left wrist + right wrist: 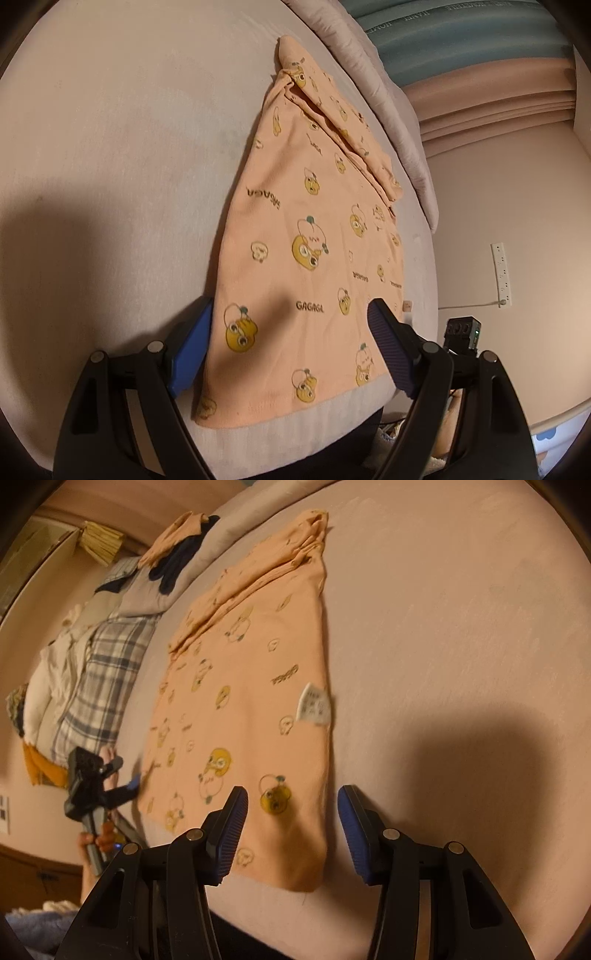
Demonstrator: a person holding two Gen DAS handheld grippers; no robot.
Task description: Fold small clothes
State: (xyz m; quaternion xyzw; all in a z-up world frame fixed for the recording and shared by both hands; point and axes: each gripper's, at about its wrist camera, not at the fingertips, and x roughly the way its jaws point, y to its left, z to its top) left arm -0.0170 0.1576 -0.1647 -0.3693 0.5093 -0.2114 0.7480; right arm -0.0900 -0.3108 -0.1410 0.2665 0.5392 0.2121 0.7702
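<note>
A peach garment (pixel 314 221) printed with yellow ducks lies flat on the pale bed sheet (pixel 110 147), its far end bunched in folds. My left gripper (pixel 291 302) stands open over the near hem. One blue pad is off the cloth's left edge and the other is above its right part. In the right wrist view the same garment (pixel 251 686) shows a white care label (pixel 314 705). My right gripper (pixel 292 790) is open above the near corner, with the garment's right edge between its pads and nothing pinched. The left gripper (pixel 127 773) shows at the garment's other side, held by a hand.
Plaid cloth (pixel 99 686), white items and a dark piece (pixel 177 565) are heaped along the bed's far left side. A grey quilt (pixel 388 92) borders the garment. The bed's near edge runs just below the hem. A power strip (pixel 502 273) hangs on the wall.
</note>
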